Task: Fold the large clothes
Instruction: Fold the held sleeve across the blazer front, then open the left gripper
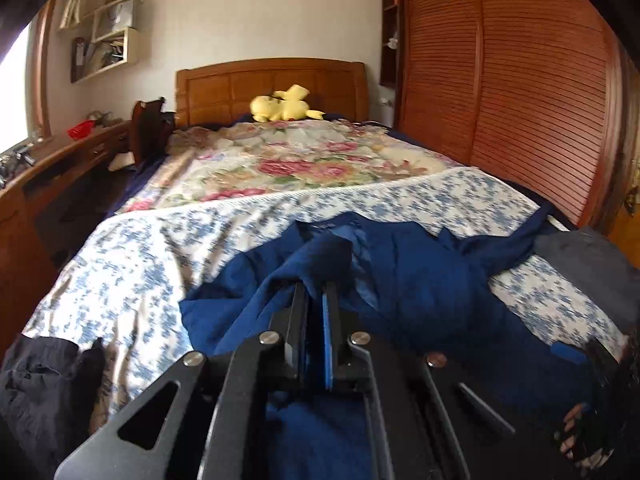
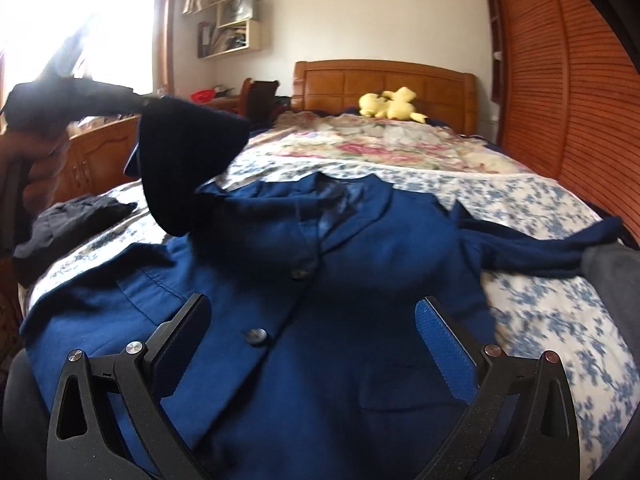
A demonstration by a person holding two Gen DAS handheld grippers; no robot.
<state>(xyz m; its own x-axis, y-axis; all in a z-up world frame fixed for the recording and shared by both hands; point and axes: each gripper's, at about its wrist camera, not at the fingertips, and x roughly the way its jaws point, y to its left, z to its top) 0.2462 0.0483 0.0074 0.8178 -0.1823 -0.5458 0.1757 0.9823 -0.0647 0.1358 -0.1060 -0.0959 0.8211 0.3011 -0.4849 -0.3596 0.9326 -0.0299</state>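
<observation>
Floral bedspread (image 2: pixel 560 320), blue jacket (image 2: pixel 360 260) below wide-open right gripper (image 2: pixel 316 344), left gripper (image 1: pixel 316 300) clamping its sleeve (image 2: pixel 180 160)

Both wrist views hover close over the jacket (image 2: pixel 360 240), facing the far headboard (image 1: pixel 272 88); both share the bed (image 1: pixel 120 248).
</observation>
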